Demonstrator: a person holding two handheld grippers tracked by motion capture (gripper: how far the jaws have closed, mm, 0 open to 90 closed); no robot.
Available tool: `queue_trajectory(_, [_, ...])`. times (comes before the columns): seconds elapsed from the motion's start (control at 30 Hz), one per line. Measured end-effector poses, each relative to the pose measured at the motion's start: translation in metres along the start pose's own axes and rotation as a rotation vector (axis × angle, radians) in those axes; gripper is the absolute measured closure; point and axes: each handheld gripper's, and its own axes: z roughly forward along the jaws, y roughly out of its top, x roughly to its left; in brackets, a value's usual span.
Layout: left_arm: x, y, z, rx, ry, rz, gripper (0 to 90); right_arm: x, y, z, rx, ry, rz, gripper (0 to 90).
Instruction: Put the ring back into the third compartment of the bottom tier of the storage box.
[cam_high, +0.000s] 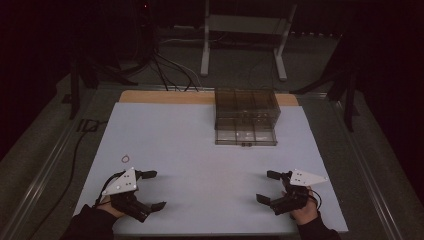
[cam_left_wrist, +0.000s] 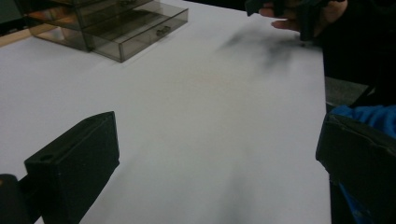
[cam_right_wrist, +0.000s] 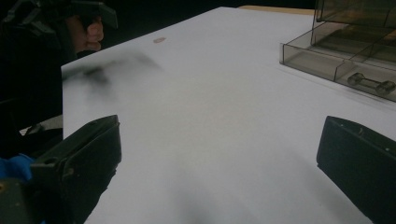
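The small rubber band (cam_high: 125, 158) lies flat on the white worktop (cam_high: 200, 165), near the left claw (cam_high: 153, 190); both claws stand wide and empty; the right claw (cam_high: 267, 186) is well apart; the band looks light and soft, probably best pinched across its thin rim.

Each black two-jaw tool, left gripper (cam_high: 154, 189) and right gripper (cam_high: 266, 186), carried a pale triangular plate with dark dots; dark sleeves covered both forearms.

High overhead forward-down; two low close gripper views sharing drawer box (cam_high: 246, 116).
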Motion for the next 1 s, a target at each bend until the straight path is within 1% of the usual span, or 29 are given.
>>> queue_trajectory(0.17, [0.002,0.004,-0.001,-0.008,0.009,0.007,0.5,0.000,0.000,0.000,0.000,0.001,0.002,0.0])
queue_trajectory(0.23, [0.004,0.006,-0.003,-0.016,0.010,0.001,0.5,0.000,0.000,0.001,0.003,0.001,0.004,0.0])
queue_trajectory(0.53, [0.008,0.011,-0.005,-0.021,0.024,0.012,0.5,0.000,0.000,0.001,-0.001,0.004,0.006,0.0])
queue_trajectory(0.6, [0.010,0.012,-0.007,-0.028,0.025,0.005,0.5,0.000,0.000,0.001,0.000,0.003,0.006,0.0])
queue_trajectory(0.77, [0.013,0.013,-0.009,-0.033,0.038,0.005,0.5,0.000,0.000,0.001,0.000,0.002,0.008,0.0])
queue_trajectory(0.87, [0.014,0.014,-0.009,-0.031,0.038,0.003,0.5,-0.001,0.000,0.001,-0.001,0.003,0.011,0.0])
queue_trajectory(1.0, [0.017,0.014,-0.009,-0.031,0.050,-0.001,0.5,0.000,0.000,0.001,0.001,0.003,0.009,0.0])
